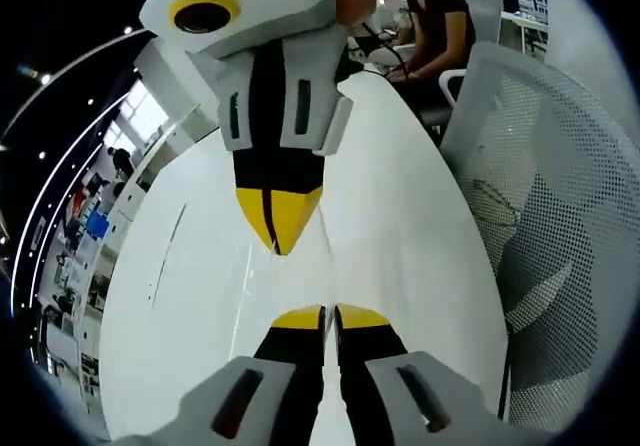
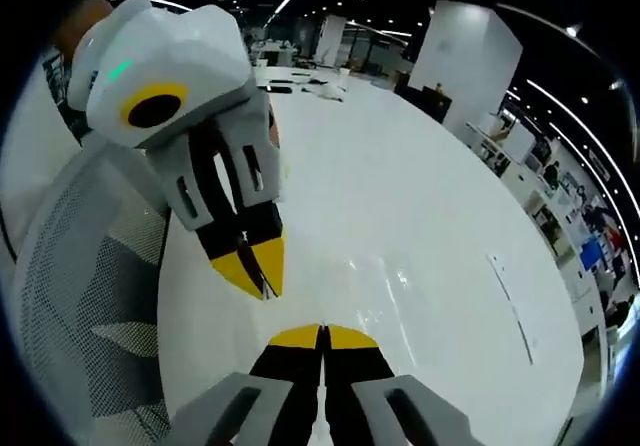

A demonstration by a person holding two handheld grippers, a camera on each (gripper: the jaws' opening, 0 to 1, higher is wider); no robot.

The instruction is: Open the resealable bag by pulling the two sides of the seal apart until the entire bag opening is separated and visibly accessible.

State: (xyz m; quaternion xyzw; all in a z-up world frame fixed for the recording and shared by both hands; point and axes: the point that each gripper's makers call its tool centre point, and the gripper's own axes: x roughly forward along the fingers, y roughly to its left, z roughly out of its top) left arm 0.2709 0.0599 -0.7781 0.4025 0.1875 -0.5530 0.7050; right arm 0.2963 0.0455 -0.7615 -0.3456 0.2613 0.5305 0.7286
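Note:
A clear resealable bag [image 1: 322, 262] shows only as a faint film with glints [image 2: 362, 266], stretched between the two grippers above the white table [image 1: 410, 176]. My left gripper [image 1: 330, 316] rises from the bottom of the left gripper view, its yellow tips pressed together on the film's near edge. My right gripper [image 1: 276, 224] comes down from the top, tips also together, a short gap away and facing it. In the right gripper view my right gripper [image 2: 322, 336] stands shut at the bottom and the left gripper [image 2: 264, 270] slants in from the upper left. Most of the bag's outline is too transparent to trace.
A grey mesh office chair [image 1: 545, 196] [image 2: 85, 296] stands right beside the table's edge. At the table's far end sits a person [image 1: 440, 21] in dark clothes. Small items [image 2: 320, 88] lie at the other far end. The table [image 2: 430, 196] stretches wide and glossy.

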